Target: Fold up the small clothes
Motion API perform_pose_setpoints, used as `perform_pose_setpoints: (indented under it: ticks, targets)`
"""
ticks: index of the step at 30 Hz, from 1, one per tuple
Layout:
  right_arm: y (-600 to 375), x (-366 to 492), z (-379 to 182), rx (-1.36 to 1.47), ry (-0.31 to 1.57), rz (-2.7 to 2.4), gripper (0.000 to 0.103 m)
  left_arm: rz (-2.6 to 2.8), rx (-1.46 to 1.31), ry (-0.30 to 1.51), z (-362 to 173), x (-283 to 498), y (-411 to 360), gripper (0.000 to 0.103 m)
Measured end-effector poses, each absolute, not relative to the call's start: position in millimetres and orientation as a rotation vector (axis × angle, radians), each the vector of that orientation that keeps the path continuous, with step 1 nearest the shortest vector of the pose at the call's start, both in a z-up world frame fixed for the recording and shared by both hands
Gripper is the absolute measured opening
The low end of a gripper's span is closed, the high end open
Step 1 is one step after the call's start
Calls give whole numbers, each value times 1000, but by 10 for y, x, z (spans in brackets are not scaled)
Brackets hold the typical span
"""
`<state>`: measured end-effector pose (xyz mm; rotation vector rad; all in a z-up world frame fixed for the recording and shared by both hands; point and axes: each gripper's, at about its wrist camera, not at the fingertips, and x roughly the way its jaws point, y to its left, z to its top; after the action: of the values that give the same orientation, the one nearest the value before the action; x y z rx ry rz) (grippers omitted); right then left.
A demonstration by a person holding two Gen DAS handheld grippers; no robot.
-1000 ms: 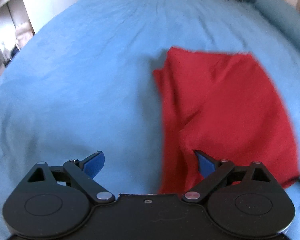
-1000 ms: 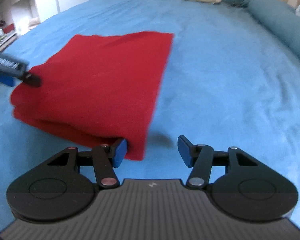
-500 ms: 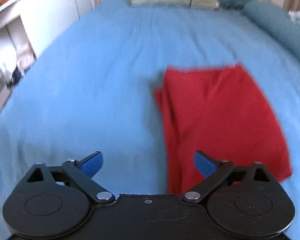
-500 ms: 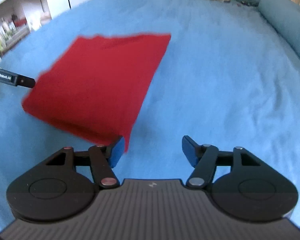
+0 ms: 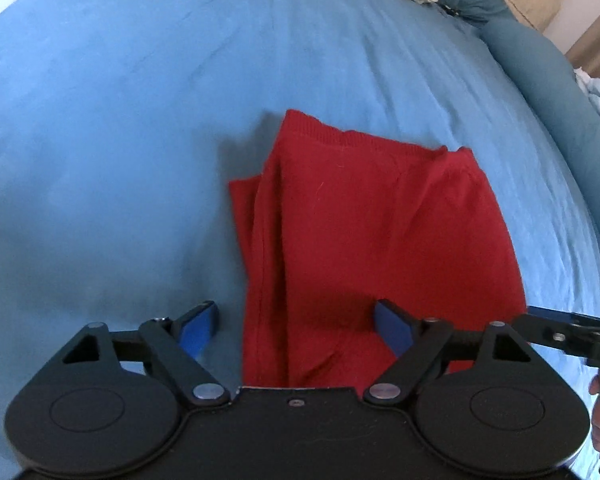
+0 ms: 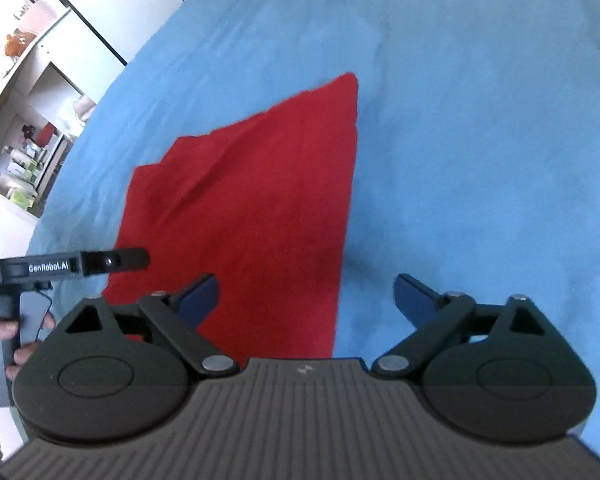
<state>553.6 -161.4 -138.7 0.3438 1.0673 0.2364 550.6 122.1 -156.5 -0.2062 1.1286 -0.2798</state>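
**Mia:** Fingers first. Are they apart or together on the left hand-held gripper (image 5: 294, 330)?

**Ben:** Apart, wide apart. Its two blue pads hold nothing. One pad is over the blue bed (image 5: 140, 120). The other pad is over the red cloth (image 5: 364, 232).

**Mia:** And the right hand-held gripper (image 6: 306, 300)?

**Ben:** Wide apart too, and holding nothing. Its left pad is over the red cloth (image 6: 252, 208). Its right pad is over the bare bed (image 6: 480, 140).

**Mia:** Where is the red cloth?

**Ben:** It lies folded on the bed, just in front of both grippers. On its left side you can see the layers peeking out, one under the other. The far edge has a ribbed band.

**Mia:** What else is there?

**Ben:** Pillows (image 5: 500, 4) sit at the far end of the bed. White shelves (image 6: 32, 120) with small things stand off to the left. In the right view, fingers (image 6: 4, 330) wrap the handle of the left gripper.
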Motion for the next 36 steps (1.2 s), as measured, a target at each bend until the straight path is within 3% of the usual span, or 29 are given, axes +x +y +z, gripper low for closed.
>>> perform_pose_setpoints:
  ticks: [2, 4, 5, 6, 7, 8, 11, 13, 21, 27, 32, 36]
  targets:
    - [-1579, 5586, -1488, 352, 1097, 249, 90, -288, -203, 1126, -1552, 5481, 1255, 88]
    - [-1559, 5569, -1538, 374, 1091, 250, 89, -290, -203, 1130, -1578, 5501, 1233, 85]
    - [-1554, 5592, -1537, 378, 1084, 252, 82, -293, -196, 1130, -1577, 5493, 1227, 83]
    - [-1537, 5586, -1525, 383, 1079, 267, 74, -299, -196, 1129, -1569, 5494, 1216, 73]
    - [-1522, 5580, -1498, 379, 1075, 271, 65, -314, -214, 1136, -1560, 5502, 1205, 57]
    - [-1508, 5578, -1457, 360, 1066, 269, 55, -322, -236, 1143, -1561, 5511, 1189, 53]
    - [-1456, 5539, -1325, 314, 1036, 271, 42, -302, -218, 1130, -1472, 5485, 1135, 35]
    - [-1420, 5521, -1241, 314, 1014, 268, 39, -287, -205, 1114, -1396, 5441, 1101, 25]
    - [-1627, 5102, -740, 355, 932, 281, 37, -351, -178, 1041, -862, 4941, 820, 23]
    - [-2138, 4212, -437, 362, 922, 227, 37, -401, -156, 1029, -598, 4164, 292, 23]
    - [-2473, 3556, -629, 371, 970, 144, 37, -413, -135, 1055, -832, 3620, -179, 23]
    - [-2587, 3264, -1133, 323, 1005, 76, 39, -342, -67, 1049, -1191, 3372, -385, 24]
